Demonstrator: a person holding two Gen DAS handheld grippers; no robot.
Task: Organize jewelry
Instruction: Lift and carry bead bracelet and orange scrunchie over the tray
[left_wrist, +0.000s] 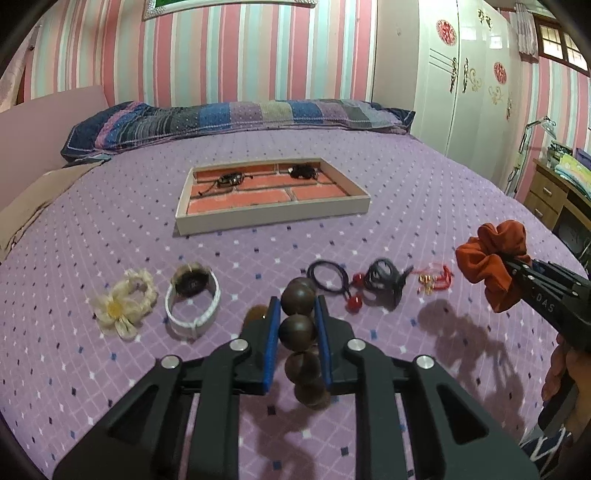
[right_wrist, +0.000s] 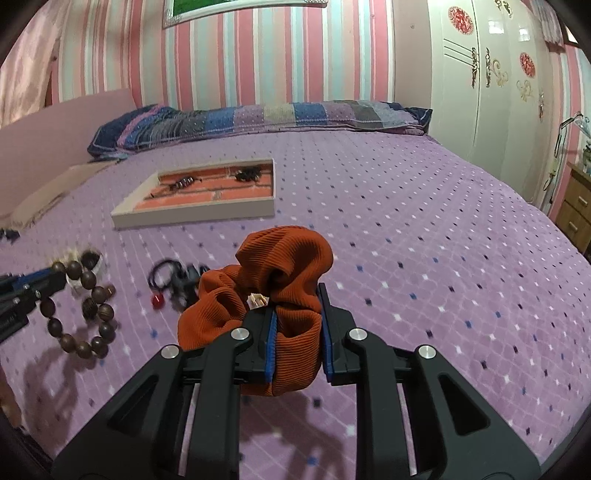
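My left gripper (left_wrist: 295, 306) is shut on a bracelet of large brown wooden beads (left_wrist: 297, 330), which hangs above the purple bedspread; the right wrist view shows the bead bracelet (right_wrist: 83, 314) as a dangling loop. My right gripper (right_wrist: 295, 295) is shut on a rust-orange scrunchie (right_wrist: 280, 266), lifted off the bed; the scrunchie (left_wrist: 491, 258) also shows at the right of the left wrist view. A shallow tray (left_wrist: 273, 214) with a brick-pattern floor lies farther up the bed, with two dark bracelets in it.
A row of items lies on the bedspread: a cream flower scrunchie (left_wrist: 123, 302), a white-strap watch (left_wrist: 192, 299), a black hair tie with red beads (left_wrist: 332, 282), a dark ring-shaped piece (left_wrist: 384, 284), a red and gold bracelet (left_wrist: 434, 278). Pillows at the head, wardrobe at right.
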